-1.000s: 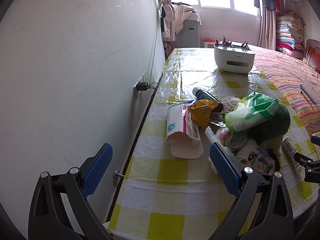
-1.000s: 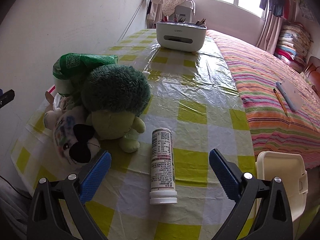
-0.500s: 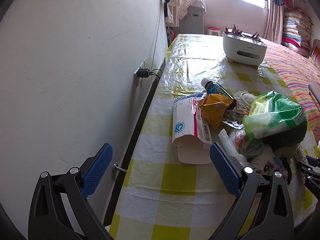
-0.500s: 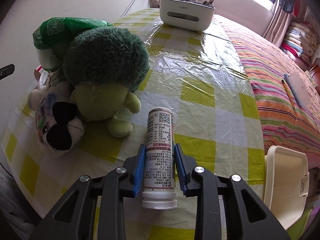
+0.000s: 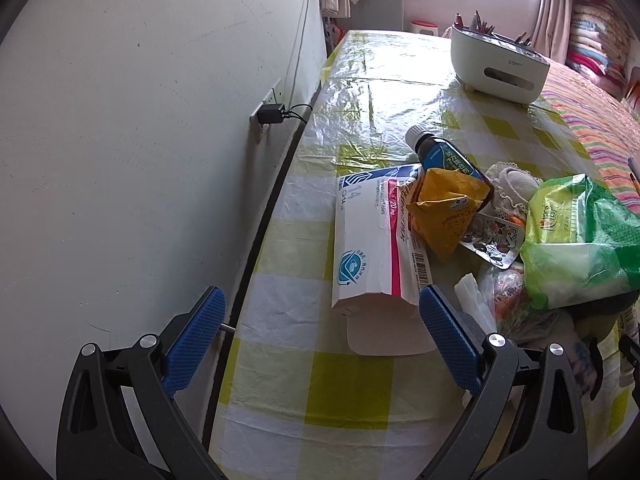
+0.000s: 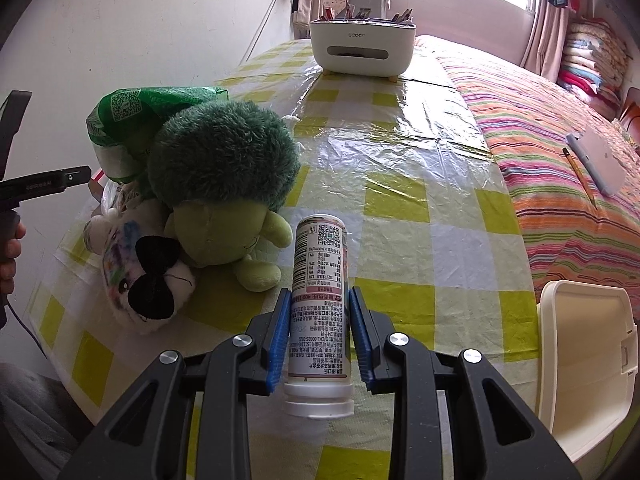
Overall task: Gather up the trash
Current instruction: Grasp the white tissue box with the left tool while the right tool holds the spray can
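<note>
My right gripper [image 6: 319,330] is shut on a white plastic bottle [image 6: 320,304] with a printed label, cap toward me, held just above the yellow-checked tablecloth [image 6: 420,200]. My left gripper [image 5: 320,344] is open and empty near the table's left edge. Ahead of it lie a white and pink medicine box [image 5: 372,248], a yellow cracker wrapper [image 5: 448,208], a dark bottle with a blue label [image 5: 440,152], a foil blister pack [image 5: 492,240] and a green plastic bag [image 5: 580,240]. The green bag also shows in the right wrist view [image 6: 132,116].
A green broccoli plush [image 6: 224,184] and a white plush with black patches [image 6: 140,276] lie left of the held bottle. A cream bin with an open lid [image 6: 584,364] stands off the table's right edge. A white organiser box [image 6: 362,46] sits far back. A striped bed [image 6: 560,152] lies right.
My right gripper closed on the white bottle and lifted it a little off the cloth. My left gripper stayed open and moved forward toward the medicine box.
</note>
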`<state>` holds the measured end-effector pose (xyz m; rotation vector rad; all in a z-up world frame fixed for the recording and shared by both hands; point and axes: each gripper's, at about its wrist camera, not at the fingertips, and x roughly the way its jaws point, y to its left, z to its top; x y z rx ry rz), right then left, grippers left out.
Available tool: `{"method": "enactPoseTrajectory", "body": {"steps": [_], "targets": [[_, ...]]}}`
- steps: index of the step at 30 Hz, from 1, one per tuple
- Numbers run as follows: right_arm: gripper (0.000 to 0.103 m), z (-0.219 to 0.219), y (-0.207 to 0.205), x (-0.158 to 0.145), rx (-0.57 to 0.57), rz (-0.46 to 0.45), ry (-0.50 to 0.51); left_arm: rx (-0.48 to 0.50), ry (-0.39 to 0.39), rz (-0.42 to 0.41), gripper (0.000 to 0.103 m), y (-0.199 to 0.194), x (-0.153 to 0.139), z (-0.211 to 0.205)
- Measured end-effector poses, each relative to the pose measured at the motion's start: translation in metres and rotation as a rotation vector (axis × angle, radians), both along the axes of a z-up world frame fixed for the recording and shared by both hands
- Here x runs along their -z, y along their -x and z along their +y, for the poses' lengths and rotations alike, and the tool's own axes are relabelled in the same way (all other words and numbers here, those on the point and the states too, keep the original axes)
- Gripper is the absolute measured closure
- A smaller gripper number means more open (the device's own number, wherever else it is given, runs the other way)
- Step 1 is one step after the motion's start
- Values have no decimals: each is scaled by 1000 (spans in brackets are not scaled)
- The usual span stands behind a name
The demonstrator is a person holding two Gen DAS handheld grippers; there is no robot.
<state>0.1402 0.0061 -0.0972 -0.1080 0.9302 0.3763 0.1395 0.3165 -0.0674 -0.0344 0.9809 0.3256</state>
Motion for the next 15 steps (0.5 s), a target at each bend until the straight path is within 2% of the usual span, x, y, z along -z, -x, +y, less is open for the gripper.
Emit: {"method": "enactPoseTrajectory", "body": {"steps": [4,8,9,10,11,12,13,15], "targets": [[75,-1,3,0,-3,0,-17,8,10,30,7,-15,9,0],[75,-2,6,-1,-4,-3,-28,13,63,56,8,-27,18,2],[75,-2,6,-1,-4,-4,-29,12,72,63,11,-29,20,2],[75,-2,7,-1,-4,-4,-31,16,87,71,25,-33,22,2],[75,-3,7,-1,-3,-5,-33,23,108,88,33,-35,26,2],[75,-3,7,-1,-1,-6,-36,28,146,90,48,-37,28,4],[75,-5,7,-2,-1,-8,-39,27,184,78,51,-37,27,5],[75,-6,8,-3,-1,-9,-46,14,200,73,54,-38,26,6]]}}
